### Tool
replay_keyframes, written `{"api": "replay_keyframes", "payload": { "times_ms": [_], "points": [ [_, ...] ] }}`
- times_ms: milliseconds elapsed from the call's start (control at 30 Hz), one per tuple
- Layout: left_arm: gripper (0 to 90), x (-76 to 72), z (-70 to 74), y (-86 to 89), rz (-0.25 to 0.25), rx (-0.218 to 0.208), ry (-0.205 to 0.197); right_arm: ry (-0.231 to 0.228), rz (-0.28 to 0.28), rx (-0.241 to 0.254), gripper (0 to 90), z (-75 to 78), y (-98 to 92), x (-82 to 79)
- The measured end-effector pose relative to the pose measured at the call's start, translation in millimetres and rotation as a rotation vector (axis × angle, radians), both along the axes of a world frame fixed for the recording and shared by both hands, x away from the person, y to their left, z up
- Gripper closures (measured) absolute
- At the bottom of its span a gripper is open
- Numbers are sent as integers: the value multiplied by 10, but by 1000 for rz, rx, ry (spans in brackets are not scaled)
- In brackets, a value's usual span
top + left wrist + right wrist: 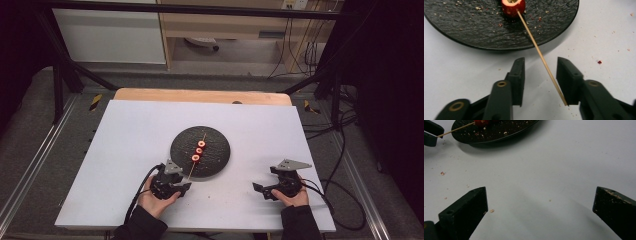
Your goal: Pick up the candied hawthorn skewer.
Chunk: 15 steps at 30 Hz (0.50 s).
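A thin wooden skewer [196, 159] with three red hollow fruit pieces [199, 150] lies across a round black plate [216, 147], its bare end sticking out over the near rim. My left gripper [186, 184] sits at that end. In the left gripper view my left gripper [541, 62] is open and the skewer [539, 52] runs between the jaws, its tip against the inner face of the right-hand jaw. The nearest red piece [512, 6] rests on the plate [474, 27]. My right gripper [541, 191] is wide open over bare table, to the right of the plate [499, 131].
The white table top [125, 150] carries small red and tan crumbs [599, 62] near the plate. Cables [340, 200] trail off the right side. Dark frame bars and a floor rail surround the table.
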<state>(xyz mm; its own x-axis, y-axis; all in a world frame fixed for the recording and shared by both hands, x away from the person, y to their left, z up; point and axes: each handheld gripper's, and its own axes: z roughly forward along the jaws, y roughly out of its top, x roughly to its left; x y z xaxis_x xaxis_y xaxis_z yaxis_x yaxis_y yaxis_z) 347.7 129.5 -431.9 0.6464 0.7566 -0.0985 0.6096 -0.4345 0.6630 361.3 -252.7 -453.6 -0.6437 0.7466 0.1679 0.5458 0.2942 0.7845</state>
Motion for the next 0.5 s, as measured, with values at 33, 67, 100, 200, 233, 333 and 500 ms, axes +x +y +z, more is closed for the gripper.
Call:
{"api": "replay_keyframes", "payload": {
  "times_ms": [33,67,100,200,233,333,500],
  "points": [
    [661,1,1,-11,5,0,3,1,0,-1,7,0,0,0],
    [678,2,1,-23,8,1,5,0,0,-1,7,-2,0,1],
    [691,5,-2,-32,13,3,3,0,0,-1,7,-2,1,1],
    [731,18,-8,-52,26,13,6,0,0,0,7,0,0,0],
    [731,21,-9,-57,33,12,5,0,0,0,7,0,0,0],
    [777,25,-12,-71,49,13,-3,1,0,1,8,0,1,1],
    [841,32,-11,-55,78,2,-2,1,-1,1,9,0,0,1]
  ]
}}
